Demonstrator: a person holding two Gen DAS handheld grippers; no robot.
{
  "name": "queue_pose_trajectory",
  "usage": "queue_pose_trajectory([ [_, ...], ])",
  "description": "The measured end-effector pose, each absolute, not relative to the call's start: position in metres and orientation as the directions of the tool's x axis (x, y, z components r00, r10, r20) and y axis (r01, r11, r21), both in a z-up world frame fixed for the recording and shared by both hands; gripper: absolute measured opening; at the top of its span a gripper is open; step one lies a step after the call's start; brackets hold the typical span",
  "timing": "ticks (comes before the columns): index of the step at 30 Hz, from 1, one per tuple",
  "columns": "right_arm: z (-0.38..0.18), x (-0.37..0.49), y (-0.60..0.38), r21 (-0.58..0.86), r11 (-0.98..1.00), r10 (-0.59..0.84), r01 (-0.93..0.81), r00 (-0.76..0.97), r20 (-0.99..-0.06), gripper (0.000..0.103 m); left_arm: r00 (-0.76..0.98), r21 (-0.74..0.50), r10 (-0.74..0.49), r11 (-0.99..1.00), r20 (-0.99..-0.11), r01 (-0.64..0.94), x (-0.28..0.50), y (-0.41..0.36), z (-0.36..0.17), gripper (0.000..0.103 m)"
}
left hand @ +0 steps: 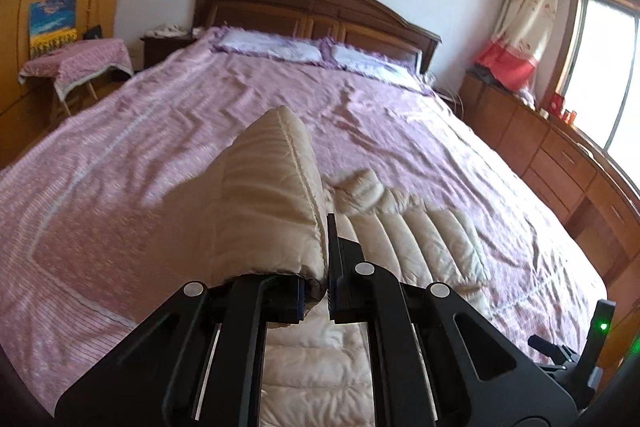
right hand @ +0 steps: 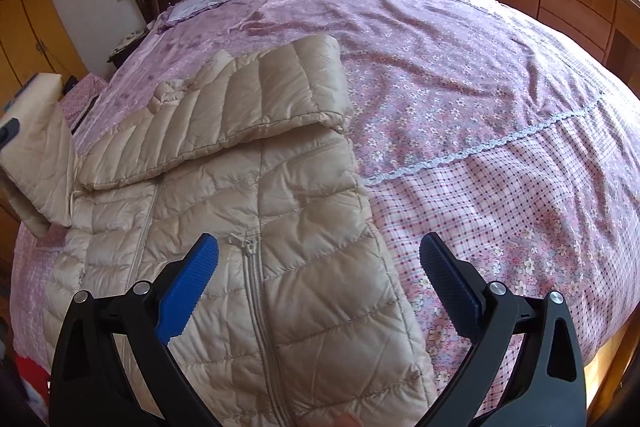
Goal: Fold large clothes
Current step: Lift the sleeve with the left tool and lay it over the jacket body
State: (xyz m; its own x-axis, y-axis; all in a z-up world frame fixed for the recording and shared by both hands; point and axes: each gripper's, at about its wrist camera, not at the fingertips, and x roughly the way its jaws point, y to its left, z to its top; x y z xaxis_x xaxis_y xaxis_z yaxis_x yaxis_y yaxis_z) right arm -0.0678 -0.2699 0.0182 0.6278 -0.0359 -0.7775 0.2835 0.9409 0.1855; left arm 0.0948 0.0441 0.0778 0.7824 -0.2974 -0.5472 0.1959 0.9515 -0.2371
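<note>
A beige quilted down jacket (right hand: 248, 227) is lying zipped and front-up on the near part of a bed (right hand: 500, 107) covered in a pink floral spread. The right gripper (right hand: 318, 259) is hovering over the jacket's hem, its blue-padded fingers (right hand: 188, 283) spread wide and gripping nothing. The left gripper (left hand: 324, 267) is pinching one sleeve (left hand: 272, 195) tight and raising it off the bed, while the other sleeve (right hand: 256, 95) is lying folded across the chest. Two pillows (left hand: 272, 45) are resting against a dark wooden headboard (left hand: 312, 7).

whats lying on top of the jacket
One sleeve lies folded across the jacket near its top. The left gripper holds the other sleeve up. What's beneath stays hidden.
</note>
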Motion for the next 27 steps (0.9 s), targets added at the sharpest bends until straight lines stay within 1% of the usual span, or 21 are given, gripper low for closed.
queue_pose_trajectory([
  [6,0.016,-0.071,-0.276,0.193,0.936,-0.037,0.294,0.628,-0.777,0.097,0.728,-0.242,-0.329,0.943,-0.601,0.227,0.102,0.016,0.048,0.007],
  [20,0.013,-0.070,-0.286,0.199,0.933,-0.035,0.299,0.627,-0.778,0.097,0.621,-0.222,-0.304,0.953,-0.723,0.208,0.122,-0.011,-0.023,0.007],
  [27,0.011,-0.070,-0.288,0.181,0.934,-0.053,0.307,0.622,-0.781,0.097,0.596,-0.219,-0.293,0.956,-0.748,0.195,0.125,-0.014,-0.042,0.007],
])
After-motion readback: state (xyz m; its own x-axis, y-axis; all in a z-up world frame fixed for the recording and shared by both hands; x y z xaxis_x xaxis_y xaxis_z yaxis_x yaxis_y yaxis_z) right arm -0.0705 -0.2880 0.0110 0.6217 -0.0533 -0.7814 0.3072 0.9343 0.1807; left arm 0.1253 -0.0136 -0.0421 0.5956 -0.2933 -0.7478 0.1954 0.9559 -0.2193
